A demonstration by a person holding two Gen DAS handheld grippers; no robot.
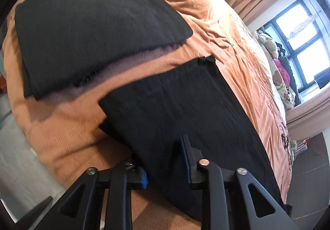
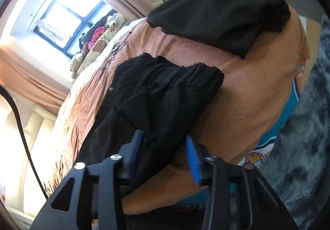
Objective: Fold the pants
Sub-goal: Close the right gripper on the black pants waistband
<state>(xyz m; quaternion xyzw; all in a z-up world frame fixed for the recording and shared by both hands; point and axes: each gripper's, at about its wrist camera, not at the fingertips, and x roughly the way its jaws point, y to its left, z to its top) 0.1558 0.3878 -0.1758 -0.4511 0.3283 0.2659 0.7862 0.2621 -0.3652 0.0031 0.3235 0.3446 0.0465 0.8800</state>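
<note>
Since the black pants look soft, floppy and light, left gripper and right gripper, both spread apart around cloth at lower centre, should pinch doubled edges.

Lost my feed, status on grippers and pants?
Left gripper and right gripper open, pants between both fingers. Folded black garment lies apart on bed.

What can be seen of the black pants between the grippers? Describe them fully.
The black pants are dark ribbed knit fabric, lying partly folded and rumpled on the orange blanket. The left gripper and the right gripper each straddle a near edge, fabric between their blue pads. A small label shows in the right view. They lie apart from the folded black pile beyond.
</note>
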